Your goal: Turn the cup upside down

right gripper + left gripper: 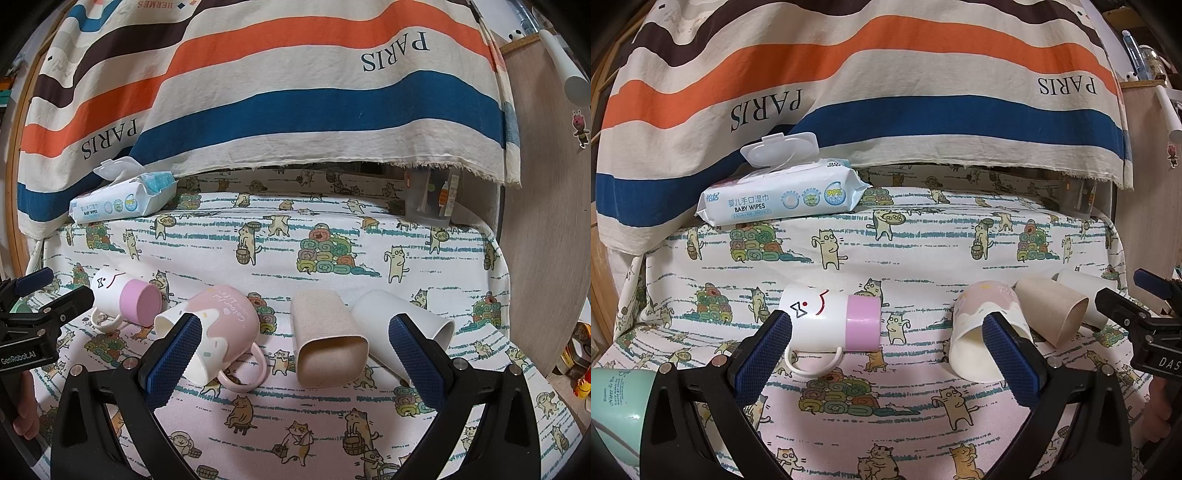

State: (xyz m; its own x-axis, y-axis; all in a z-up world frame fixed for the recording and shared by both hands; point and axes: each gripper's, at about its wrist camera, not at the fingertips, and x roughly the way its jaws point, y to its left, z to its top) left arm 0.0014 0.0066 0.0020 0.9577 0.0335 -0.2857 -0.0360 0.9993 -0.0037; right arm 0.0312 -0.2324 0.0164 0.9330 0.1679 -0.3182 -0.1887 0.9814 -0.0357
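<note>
Several cups lie on their sides on the cat-print cloth. A white mug with a pink band [831, 321] [125, 299] lies left. A pink and white mug [986, 332] [221, 332] lies beside it. A beige square tumbler [328, 339] [1052, 310] and a white cup [402, 325] [1086, 295] lie to the right. A mint green cup [617, 410] sits at the far left edge. My left gripper [886, 350] is open and empty, between the two mugs. My right gripper [295, 350] is open and empty, in front of the beige tumbler.
A pack of baby wipes [783, 195] [122, 195] with its lid open lies at the back left. A striped PARIS cloth [886, 92] hangs behind. A clear container [432, 199] stands at the back right, next to a wooden panel [546, 221].
</note>
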